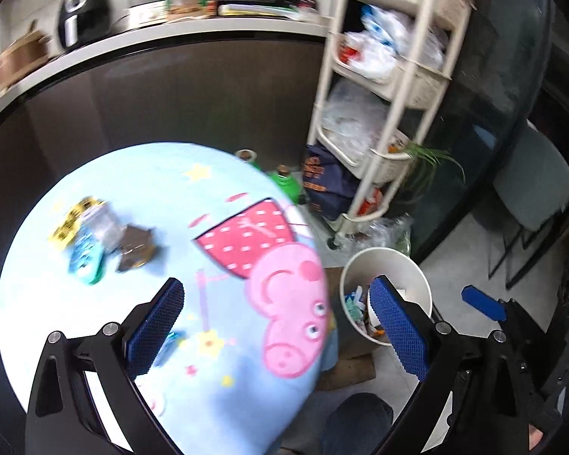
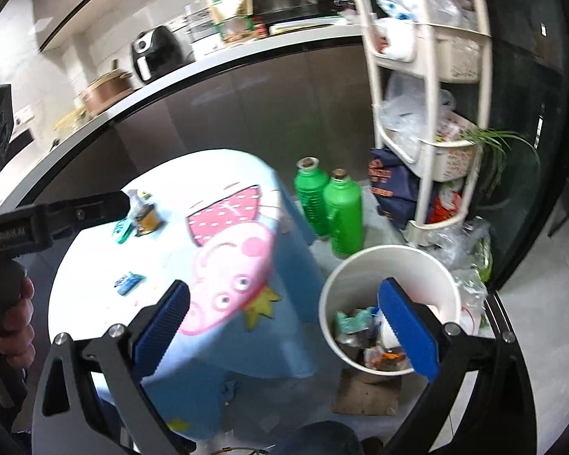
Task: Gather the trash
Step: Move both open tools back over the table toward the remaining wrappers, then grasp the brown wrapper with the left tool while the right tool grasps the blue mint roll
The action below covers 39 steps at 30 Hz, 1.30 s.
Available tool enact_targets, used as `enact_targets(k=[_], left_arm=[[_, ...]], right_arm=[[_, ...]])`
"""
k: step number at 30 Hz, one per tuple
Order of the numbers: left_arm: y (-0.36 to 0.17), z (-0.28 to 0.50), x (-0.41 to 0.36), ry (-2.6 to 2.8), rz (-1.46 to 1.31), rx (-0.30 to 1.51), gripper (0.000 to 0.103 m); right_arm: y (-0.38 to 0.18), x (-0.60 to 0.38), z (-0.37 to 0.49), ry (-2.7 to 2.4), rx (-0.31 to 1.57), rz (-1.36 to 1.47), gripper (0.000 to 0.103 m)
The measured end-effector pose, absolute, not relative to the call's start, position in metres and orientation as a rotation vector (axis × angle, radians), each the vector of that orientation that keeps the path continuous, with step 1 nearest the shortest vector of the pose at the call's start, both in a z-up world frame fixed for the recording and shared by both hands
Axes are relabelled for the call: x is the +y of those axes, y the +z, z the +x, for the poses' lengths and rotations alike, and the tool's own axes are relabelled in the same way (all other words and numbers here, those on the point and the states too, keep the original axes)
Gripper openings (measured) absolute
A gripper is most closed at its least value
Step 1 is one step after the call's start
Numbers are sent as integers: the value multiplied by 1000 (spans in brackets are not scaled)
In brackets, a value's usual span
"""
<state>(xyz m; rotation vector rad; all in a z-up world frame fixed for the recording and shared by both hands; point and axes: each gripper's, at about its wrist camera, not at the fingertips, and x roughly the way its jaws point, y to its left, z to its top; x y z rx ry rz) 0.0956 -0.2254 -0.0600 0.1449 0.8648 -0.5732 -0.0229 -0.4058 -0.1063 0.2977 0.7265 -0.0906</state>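
While the white round bin (image 2: 389, 265) is standing on the floor beside the tabletop (image 2: 95, 265), it is holding crumpled wrappers (image 2: 360, 322). On the blue cartoon cloth, a small pile of wrappers (image 1: 102, 235) is lying, and one blue piece (image 2: 128, 282) apart. Both the left gripper (image 1: 277, 326) and the right gripper (image 2: 284, 326) are standing wide open, gripping nothing. Two green ribbed bottles (image 2: 341, 212) are standing behind the bin.

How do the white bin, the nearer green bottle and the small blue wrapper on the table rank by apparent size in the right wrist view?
1. white bin, largest.
2. nearer green bottle.
3. small blue wrapper, smallest.

The bin sits closer to the camera than the bottle, which exaggerates that gap.
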Motion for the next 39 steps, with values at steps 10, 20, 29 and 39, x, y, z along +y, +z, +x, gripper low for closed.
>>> enact_targets(k=[10, 20, 29, 39], left_arm=[[-57, 108, -136, -420, 82, 879, 95], [-65, 116, -53, -286, 62, 871, 95], [-73, 130, 19, -213, -6, 884, 94], [-85, 136, 27, -263, -22, 913, 90]], right_arm=[[-100, -337, 8, 39, 760, 245, 100], [-109, -259, 41, 188, 837, 187, 100], [-132, -208, 77, 268, 919, 102, 77], [-159, -190, 115, 281, 977, 65, 66]])
